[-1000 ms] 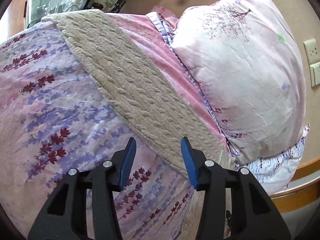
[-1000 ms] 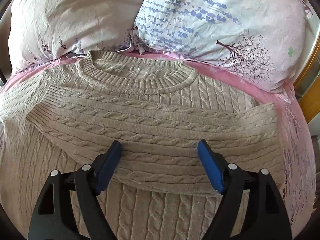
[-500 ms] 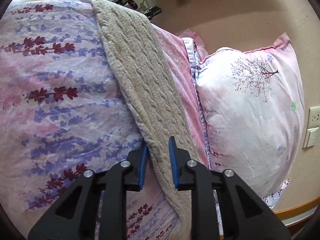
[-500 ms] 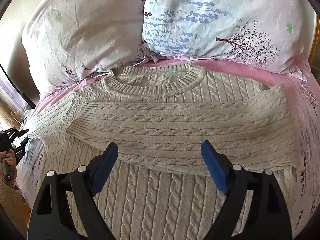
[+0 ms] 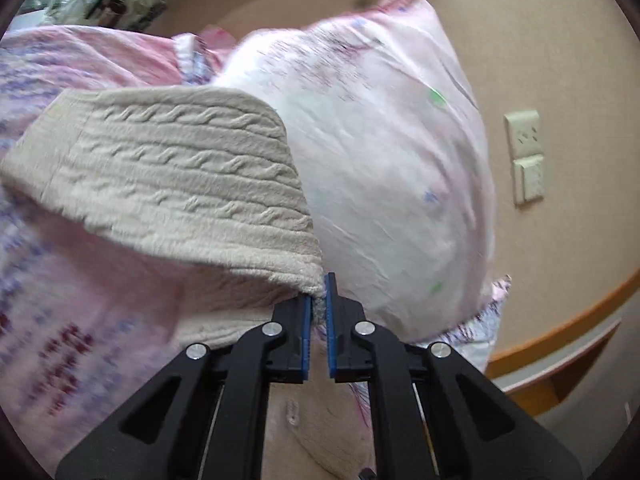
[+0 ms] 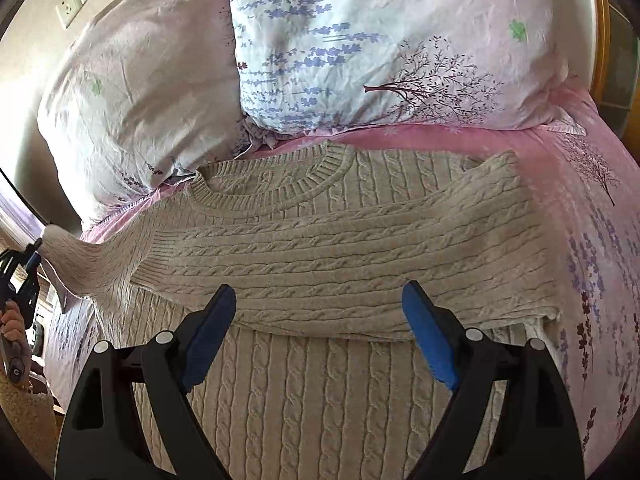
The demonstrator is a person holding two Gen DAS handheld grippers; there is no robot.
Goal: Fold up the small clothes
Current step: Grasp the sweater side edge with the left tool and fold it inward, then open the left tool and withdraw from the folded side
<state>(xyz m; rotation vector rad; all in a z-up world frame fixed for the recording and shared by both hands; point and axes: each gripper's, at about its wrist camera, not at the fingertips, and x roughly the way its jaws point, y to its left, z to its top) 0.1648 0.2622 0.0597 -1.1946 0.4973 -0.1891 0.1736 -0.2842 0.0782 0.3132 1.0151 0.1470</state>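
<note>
Beige cable-knit fills your left wrist view: your left claw [image 5: 317,312] is clamped on the end of the sweater's sleeve [image 5: 176,176], which lifts off the floral bedsheet [image 5: 60,312] in front of a pale pillow [image 5: 392,168]. A wall socket [image 5: 522,136] sits on the tan wall behind.

From your right wrist view, the sweater [image 6: 340,240] lies flat on the bed, collar toward two pillows [image 6: 380,48], with one sleeve folded across the chest. Your right claw [image 6: 320,332] hangs over it, jaws wide apart and holding nothing. At the far left, your left claw [image 6: 24,268] pulls the other sleeve [image 6: 80,260] outward.
</note>
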